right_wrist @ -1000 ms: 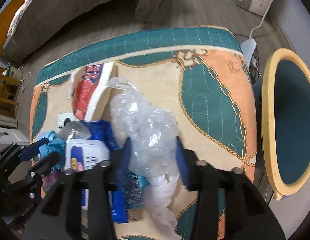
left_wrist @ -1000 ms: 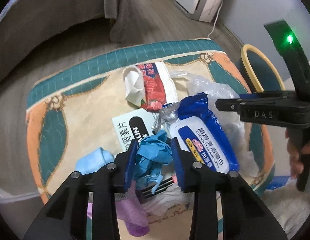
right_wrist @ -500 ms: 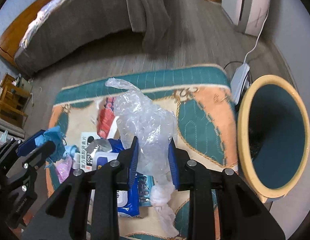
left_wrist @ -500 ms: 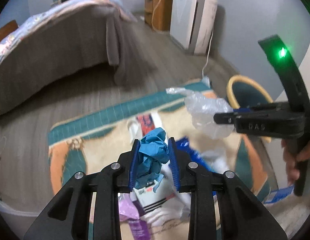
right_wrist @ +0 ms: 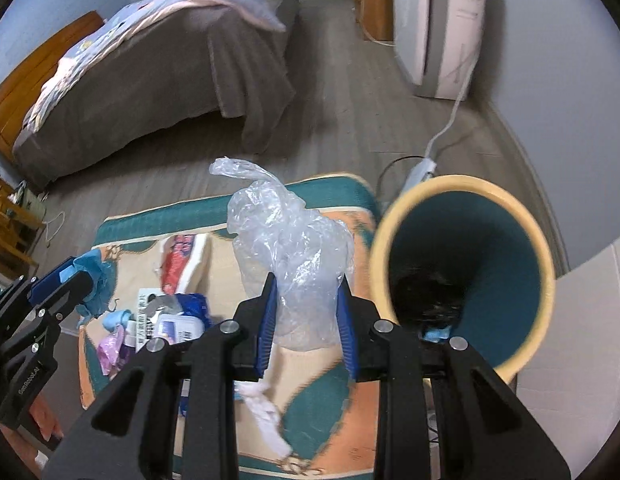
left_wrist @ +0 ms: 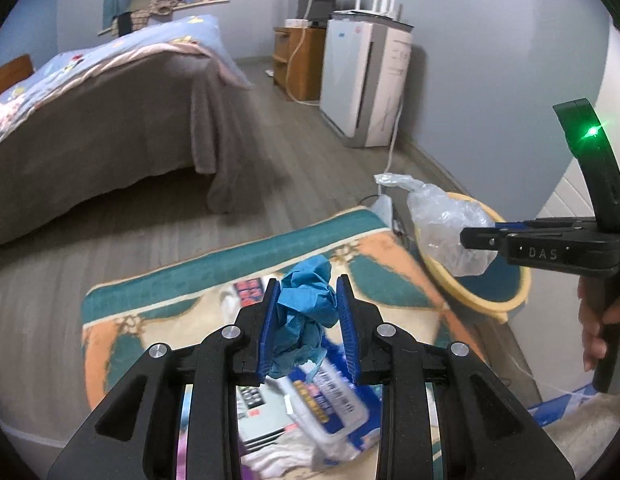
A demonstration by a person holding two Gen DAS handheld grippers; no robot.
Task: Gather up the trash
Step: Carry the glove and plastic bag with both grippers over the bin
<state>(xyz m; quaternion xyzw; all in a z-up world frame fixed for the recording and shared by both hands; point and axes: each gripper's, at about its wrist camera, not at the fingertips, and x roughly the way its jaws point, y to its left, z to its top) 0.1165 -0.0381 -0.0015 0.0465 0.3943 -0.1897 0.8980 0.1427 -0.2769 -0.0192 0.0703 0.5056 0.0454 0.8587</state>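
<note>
The patterned rug (right_wrist: 322,392) is the largest thing near the work and the landmark here: a flat quilted textile with a teal border and orange and cream fields. At its right edge, touching or just beside it, stands the waste bin (right_wrist: 538,248), a round bucket with a smooth yellow rim and a teal inside; something dark lies at its bottom. It stands there, I judge, so that each piece needs only a short carry.

On the near left part of the rug lies the remaining trash (right_wrist: 165,320): a blue wipes pack, printed wrappers, white tissue, a lilac piece.

The right gripper (right_wrist: 305,320) is clamped on a crumpled clear plastic bag (right_wrist: 289,248), thin and shiny, raised above the rug's right part, near the bin's rim. The left gripper (left_wrist: 305,328) is pressed together on a wad of blue crinkled paper (left_wrist: 305,304), soft and matte, lifted above the pile. Both pieces are held high, probably to clear the rim before the drop.
</note>
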